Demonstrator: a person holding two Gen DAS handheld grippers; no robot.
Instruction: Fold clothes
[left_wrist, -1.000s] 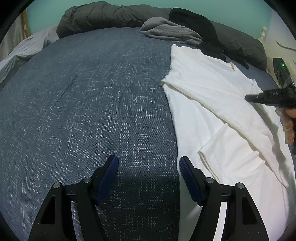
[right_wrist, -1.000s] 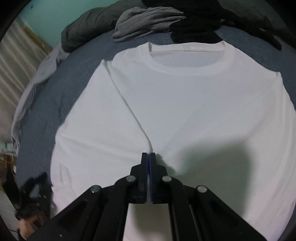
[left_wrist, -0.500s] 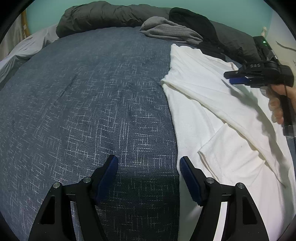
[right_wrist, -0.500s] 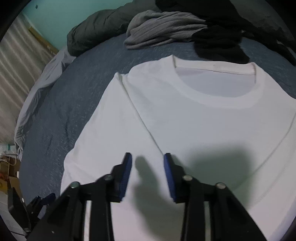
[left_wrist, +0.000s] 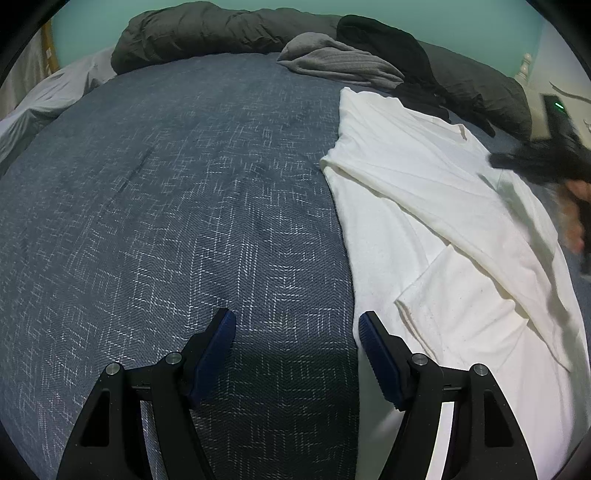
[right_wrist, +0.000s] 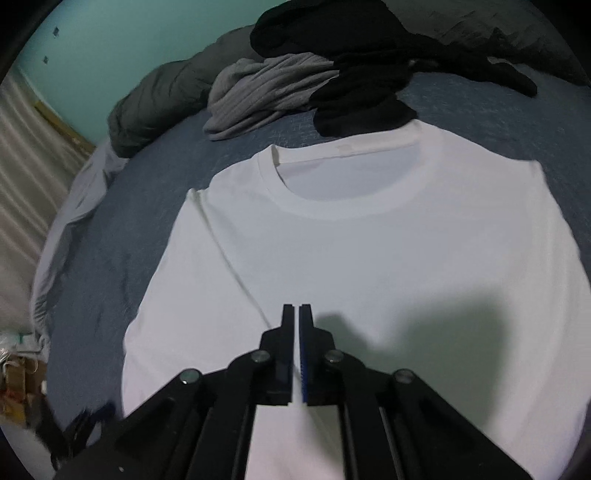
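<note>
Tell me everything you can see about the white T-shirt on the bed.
The white T-shirt is plain, soft-looking knit with a ribbed crew collar and a label inside the neck. It lies flat, front up, on the blue patterned bedspread, collar toward the piled clothes. One sleeve is folded in diagonally across the body. A black garment overlaps its back neckline. Neither claw grips it.

T-shirt (right_wrist: 369, 258) on bed (left_wrist: 184, 221), clothes pile (right_wrist: 295, 81) behind (touching collar)
</note>
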